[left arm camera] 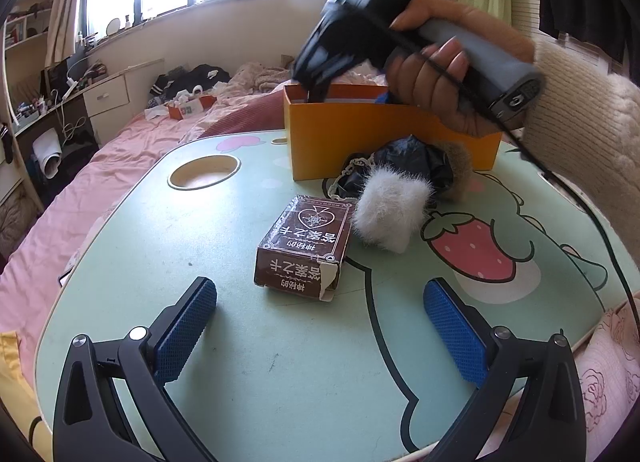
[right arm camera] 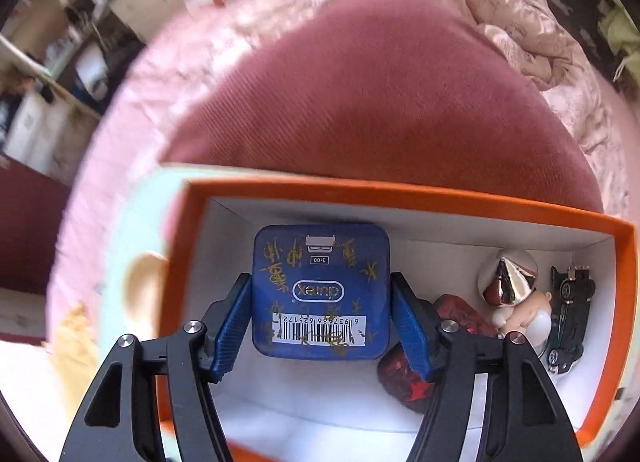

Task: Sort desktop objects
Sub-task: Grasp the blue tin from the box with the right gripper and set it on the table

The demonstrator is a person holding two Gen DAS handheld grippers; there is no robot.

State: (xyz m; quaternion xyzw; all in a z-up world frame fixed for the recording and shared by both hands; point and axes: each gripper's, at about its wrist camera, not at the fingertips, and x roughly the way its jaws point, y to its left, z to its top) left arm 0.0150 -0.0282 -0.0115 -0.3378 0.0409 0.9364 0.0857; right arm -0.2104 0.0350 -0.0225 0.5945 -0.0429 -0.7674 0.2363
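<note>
- Holding your right gripper tilted down into the orange box, you have the blue case between the blue pads; the pads sit against its two sides, though whether they press on it or have just let go cannot be told.
- Inside the orange box, to the right of the case, lie a dark red item, a chrome-headed figurine and a black toy car.
- Your left gripper stands wide open above the green table, holding nothing.
- On the near side of the orange box lie the brown card box, a white fluffy piece and a black bundle that touches the box's front wall.
</note>
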